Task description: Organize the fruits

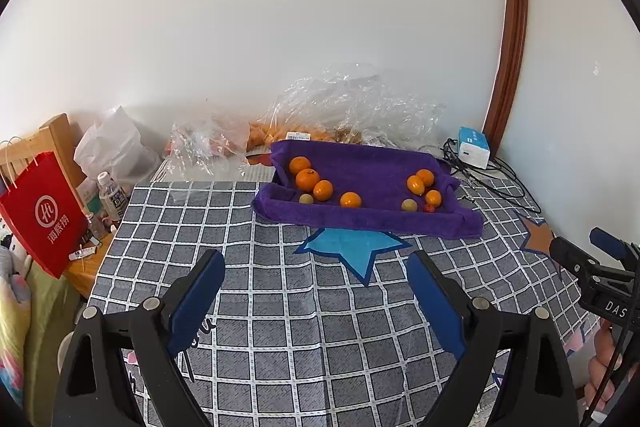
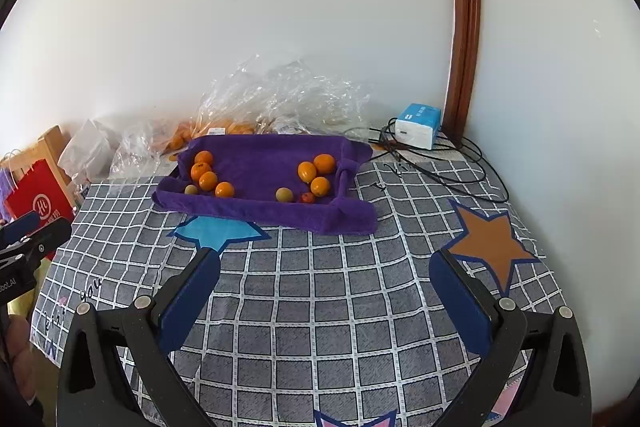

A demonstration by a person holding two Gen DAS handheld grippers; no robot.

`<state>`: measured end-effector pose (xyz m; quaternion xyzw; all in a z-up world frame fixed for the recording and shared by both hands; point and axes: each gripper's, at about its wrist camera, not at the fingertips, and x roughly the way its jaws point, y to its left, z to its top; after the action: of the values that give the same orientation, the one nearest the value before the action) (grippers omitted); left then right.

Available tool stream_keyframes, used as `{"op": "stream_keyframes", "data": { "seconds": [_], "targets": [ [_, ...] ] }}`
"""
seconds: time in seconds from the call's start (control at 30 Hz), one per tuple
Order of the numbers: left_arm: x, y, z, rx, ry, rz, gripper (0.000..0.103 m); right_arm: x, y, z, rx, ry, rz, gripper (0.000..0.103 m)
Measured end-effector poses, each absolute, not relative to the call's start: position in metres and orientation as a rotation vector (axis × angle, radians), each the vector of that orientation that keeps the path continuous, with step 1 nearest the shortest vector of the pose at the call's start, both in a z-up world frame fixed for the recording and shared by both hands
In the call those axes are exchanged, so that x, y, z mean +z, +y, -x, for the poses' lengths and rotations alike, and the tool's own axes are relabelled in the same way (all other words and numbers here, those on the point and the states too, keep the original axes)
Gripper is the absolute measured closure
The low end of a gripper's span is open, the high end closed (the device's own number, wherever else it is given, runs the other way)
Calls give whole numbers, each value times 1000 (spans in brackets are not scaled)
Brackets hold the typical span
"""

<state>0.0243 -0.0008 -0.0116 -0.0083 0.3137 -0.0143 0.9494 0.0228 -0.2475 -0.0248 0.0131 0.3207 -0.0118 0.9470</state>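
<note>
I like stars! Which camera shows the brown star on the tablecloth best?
The right wrist view: the whole brown star shows there, just beyond the right claw. The left wrist view catches only a piece of it at its right side, partly behind the other claw.

Left gripper [image 1: 316,267] — black frame, silver screws, jaws lined with blue pads.

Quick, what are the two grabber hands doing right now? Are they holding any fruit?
Left gripper: open, holding nothing, above the grey checked tablecloth.
Right gripper: open, holding nothing.
</note>
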Motion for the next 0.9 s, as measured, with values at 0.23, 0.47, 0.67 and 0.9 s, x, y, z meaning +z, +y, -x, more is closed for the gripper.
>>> {"op": "stream_keyframes", "data": {
  "seconds": [0.23,0.47,0.67,0.9],
  "targets": [
    [-10,-3,-23,-18,635,11,11,-23,-251,-18,-38,653,-26,0],
    [-9,-4,-21,-16,635,5,10,-25,-252,-16,-37,654,-30,0],
    [-9,-5,-20,-15,636,2,10,-24,-252,-15,-39,646,-28,0],
    [-8,-6,-19,-17,638,1,10,-22,-254,-14,-47,643,-35,0]
  ]
}}
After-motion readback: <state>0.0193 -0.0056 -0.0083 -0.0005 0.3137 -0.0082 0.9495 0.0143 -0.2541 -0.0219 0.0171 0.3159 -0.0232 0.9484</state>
